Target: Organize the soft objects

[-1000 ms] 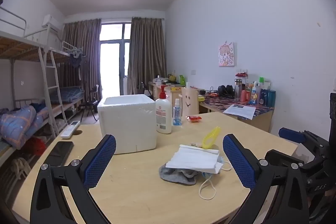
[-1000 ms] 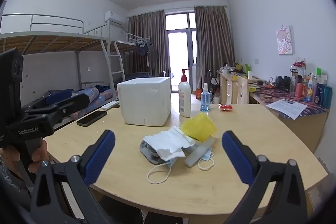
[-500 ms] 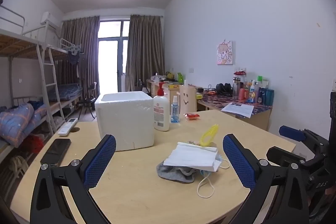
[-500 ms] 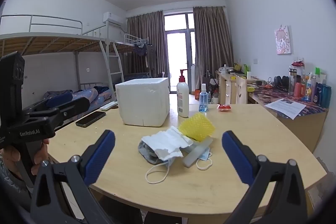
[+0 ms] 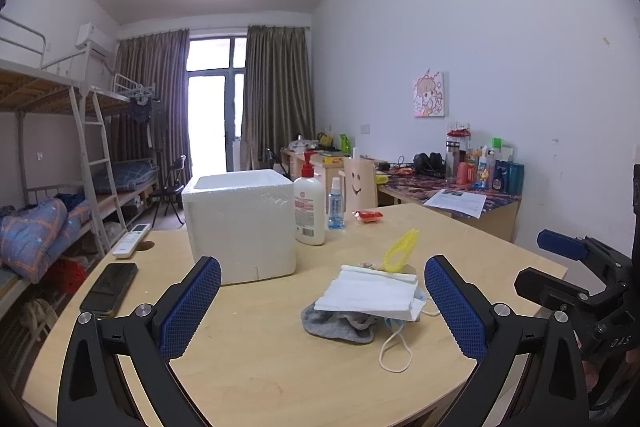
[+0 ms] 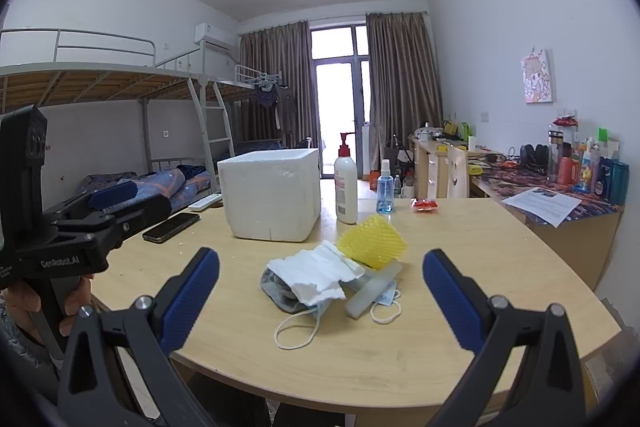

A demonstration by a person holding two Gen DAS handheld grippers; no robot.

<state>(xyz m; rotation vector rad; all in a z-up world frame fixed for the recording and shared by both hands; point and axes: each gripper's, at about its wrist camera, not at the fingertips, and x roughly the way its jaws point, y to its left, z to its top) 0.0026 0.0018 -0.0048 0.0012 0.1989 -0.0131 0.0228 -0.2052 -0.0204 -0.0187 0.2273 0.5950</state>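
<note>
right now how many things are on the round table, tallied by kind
soft pile pieces: 5 (grey sock, white foam sheet, yellow foam net, face mask, clear strip)
bottles: 2 (lotion bottle, spray bottle)
foam box: 1
phone: 1
remote: 1
red packet: 1
total: 11

A white pump bottle with a red top stood beside a small blue spray bottle; a black phone lay on the pale wooden table.
</note>
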